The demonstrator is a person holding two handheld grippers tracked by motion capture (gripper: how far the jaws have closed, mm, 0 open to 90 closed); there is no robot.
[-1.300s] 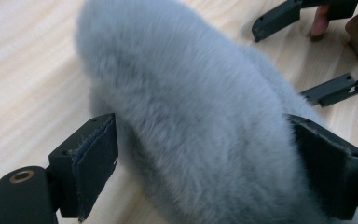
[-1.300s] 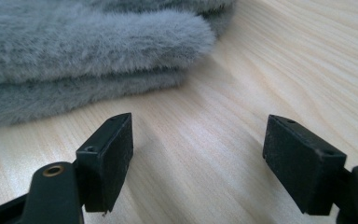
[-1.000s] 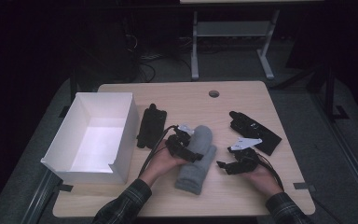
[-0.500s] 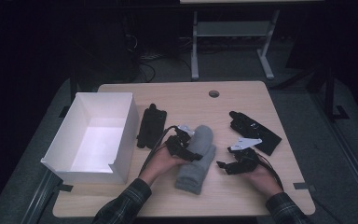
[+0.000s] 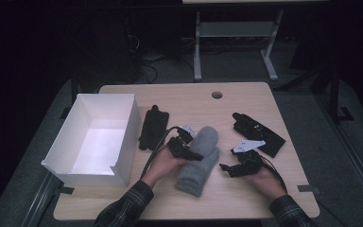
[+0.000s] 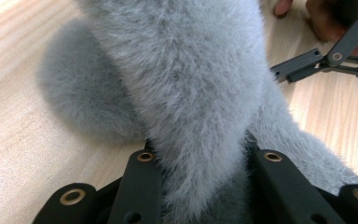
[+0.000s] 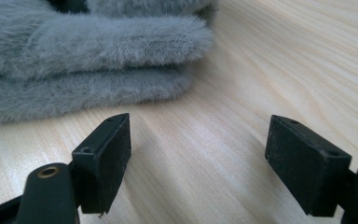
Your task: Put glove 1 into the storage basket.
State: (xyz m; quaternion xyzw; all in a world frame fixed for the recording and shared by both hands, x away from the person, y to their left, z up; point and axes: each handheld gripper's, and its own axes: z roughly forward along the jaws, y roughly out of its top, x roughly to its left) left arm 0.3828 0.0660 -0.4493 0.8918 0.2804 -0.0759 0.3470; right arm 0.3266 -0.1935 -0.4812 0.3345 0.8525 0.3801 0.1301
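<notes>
A grey fuzzy cloth (image 5: 199, 161), folded lengthwise, lies on the wooden table (image 5: 264, 99) in front of the person. My left gripper (image 5: 188, 152) reaches it from the left. Its jaws have just been closing, and in the left gripper view a thick fold of the cloth (image 6: 186, 84) is pinched between them (image 6: 205, 158). My right gripper (image 5: 228, 169) rests low on the table just right of the cloth. It (image 7: 205, 163) stands open with bare wood between its pads, and the cloth's layered edge (image 7: 74, 51) lies just ahead. The left gripper view shows that right gripper (image 6: 326, 58) beyond the cloth.
An open white box (image 5: 123, 142) stands at the table's left. A black device (image 5: 153, 125) lies between the box and the cloth. Another black object on a dark pad (image 5: 257, 132) lies at the right. A cable hole (image 5: 216, 95) is near the far edge.
The left gripper's jaws have drawn together onto the cloth's upper fold. Both hands have stayed where they were.
</notes>
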